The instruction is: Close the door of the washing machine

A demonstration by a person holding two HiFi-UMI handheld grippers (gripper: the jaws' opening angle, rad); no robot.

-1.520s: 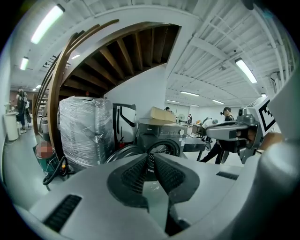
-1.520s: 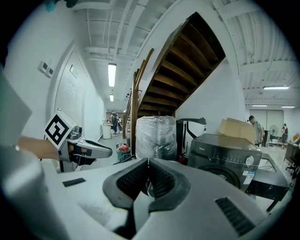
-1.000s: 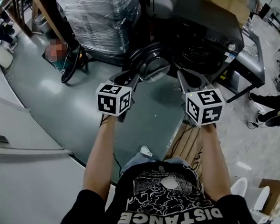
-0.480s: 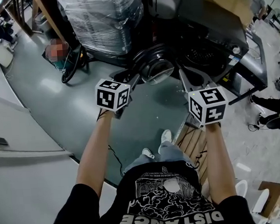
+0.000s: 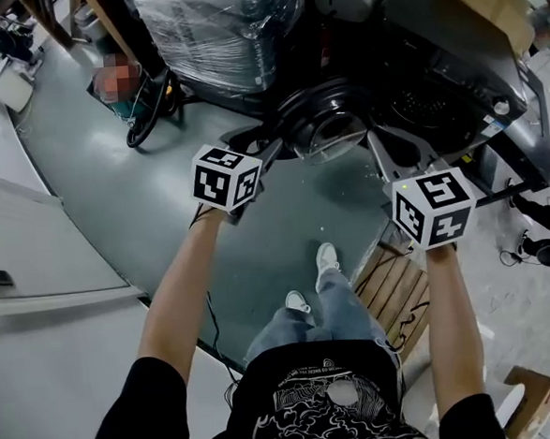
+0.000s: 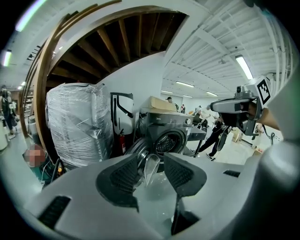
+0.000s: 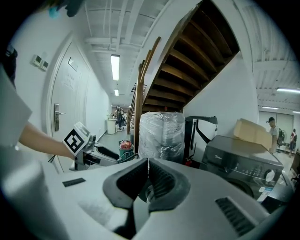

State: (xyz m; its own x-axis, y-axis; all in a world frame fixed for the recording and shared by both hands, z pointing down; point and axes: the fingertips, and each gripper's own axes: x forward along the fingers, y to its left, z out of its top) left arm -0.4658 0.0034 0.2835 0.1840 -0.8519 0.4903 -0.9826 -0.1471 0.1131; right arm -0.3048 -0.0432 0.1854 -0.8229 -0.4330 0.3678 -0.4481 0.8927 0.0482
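Ahead of you: dark grey front-loading washing machine (image 5: pixel 442 52), drum opening exposed. Its round glass-bowled door (image 5: pixel 330 127) stands open, swung out to the opening's left.

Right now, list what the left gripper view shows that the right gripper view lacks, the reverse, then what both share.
Only the left gripper view: the drum inside the washing machine, its open door clear beyond the left gripper, whose parted jaws have just been opening on nothing, and the right gripper.
Only the right gripper view: a white room door with handle, and the left gripper from the side.
Both: the wrapped pallet, the washing machine's dark body, the cardboard box above it.
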